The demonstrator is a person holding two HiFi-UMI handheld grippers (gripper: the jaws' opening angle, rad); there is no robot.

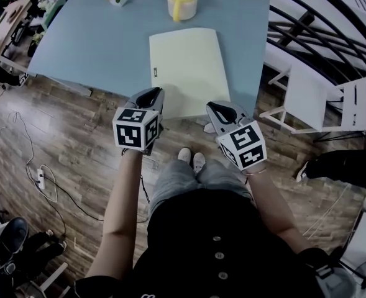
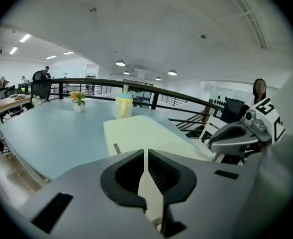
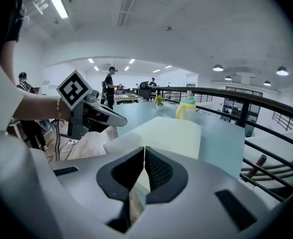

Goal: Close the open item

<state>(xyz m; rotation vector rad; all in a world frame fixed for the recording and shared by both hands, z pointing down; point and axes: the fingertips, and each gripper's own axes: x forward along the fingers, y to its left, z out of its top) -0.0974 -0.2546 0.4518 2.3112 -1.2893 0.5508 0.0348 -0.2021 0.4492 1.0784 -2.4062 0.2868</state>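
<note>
Blue table (image 1: 77, 48) on wood floor (image 1: 64, 141) bears a pale-yellow folder (image 1: 189, 70); left gripper (image 1: 153, 95), right gripper (image 1: 219, 109): fingers clenched, empty.

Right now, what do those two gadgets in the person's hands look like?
Both are grey shells. The left tongs and right tongs have ribbed black pads set in a rounded dark hollow. Each carries a white cube printed with black square markers. No cables show. The person wears a black buttoned top, forearms uncovered, and a thin bracelet on the right wrist.
</note>
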